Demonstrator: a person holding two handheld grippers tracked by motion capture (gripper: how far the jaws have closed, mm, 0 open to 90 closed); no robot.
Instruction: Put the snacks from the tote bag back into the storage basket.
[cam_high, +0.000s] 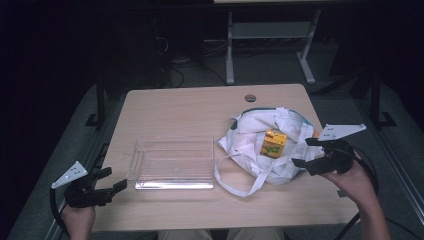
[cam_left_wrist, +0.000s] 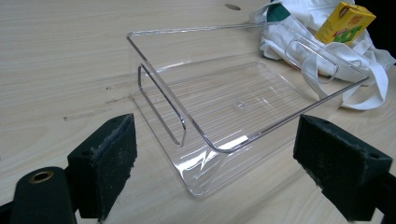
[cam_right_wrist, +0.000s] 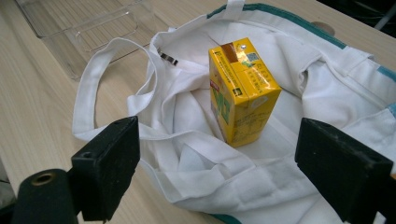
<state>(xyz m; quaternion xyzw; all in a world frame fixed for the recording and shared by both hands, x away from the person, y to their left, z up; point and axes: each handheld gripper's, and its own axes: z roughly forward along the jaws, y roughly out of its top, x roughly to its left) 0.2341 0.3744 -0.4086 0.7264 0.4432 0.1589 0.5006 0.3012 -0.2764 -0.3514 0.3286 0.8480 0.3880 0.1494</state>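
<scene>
Right tool (cam_right_wrist: 219, 182) jaws wide apart, aimed at upright yellow cardboard juice carton (cam_right_wrist: 243, 91) on crumpled white cloth bag (cam_right_wrist: 187, 154); approach step, next close on carton sides; left tool (cam_left_wrist: 215, 186) open, idle before clear plastic tray (cam_left_wrist: 243, 105) on bench (cam_high: 200, 102)

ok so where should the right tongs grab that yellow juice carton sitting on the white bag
Probably across the upper half of the yellow juice carton, coming in from the right tongs side, angled down. It stands upright on the white bag with flat side faces clear above the folds, and the open jaws look wider than the box. Gripping low risks pinching cloth.
</scene>
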